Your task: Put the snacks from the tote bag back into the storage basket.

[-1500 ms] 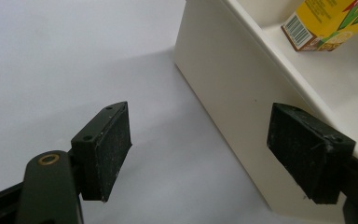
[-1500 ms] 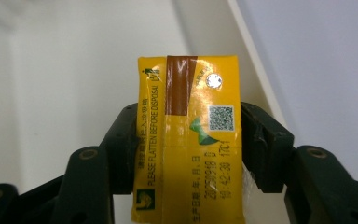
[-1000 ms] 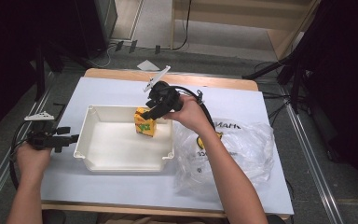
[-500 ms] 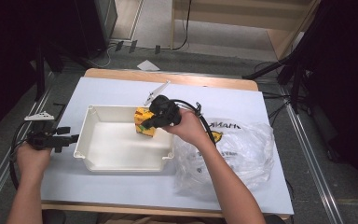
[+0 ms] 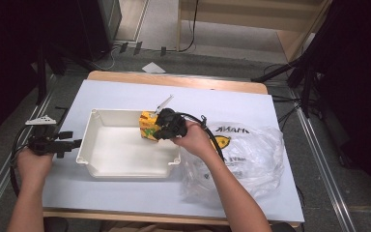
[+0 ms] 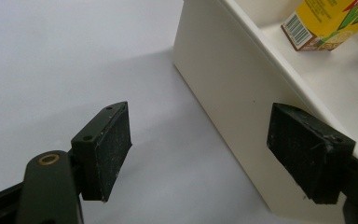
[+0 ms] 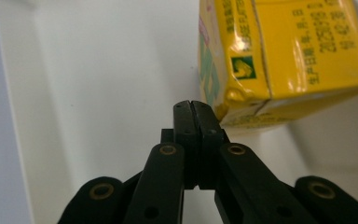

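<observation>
The right gripper [image 7: 196, 109] is clenched on nothing beside the yellow carton [image 7: 279, 60] in the white tray [image 5: 125, 164]; the left gripper [image 6: 198, 154] is held released.

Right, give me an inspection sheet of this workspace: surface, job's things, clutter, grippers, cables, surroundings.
Surface: white table top on a wooden board, bare around the items.
Job's things: white tray mid-table; yellow drink carton inside it at the far right corner.
Clutter: clear plastic bag with printed lettering, right of the tray.
Grippers: left hand-held gripper open, beside the tray's outer left wall, holding nothing; right hand-held gripper shut and empty, its tip beside the carton.
Cables: black cable loops from the right hand-held gripper over the bag; another trails from the left.
Surroundings: grey floor, floor cables, wooden furniture beyond, metal rails alongside.
</observation>
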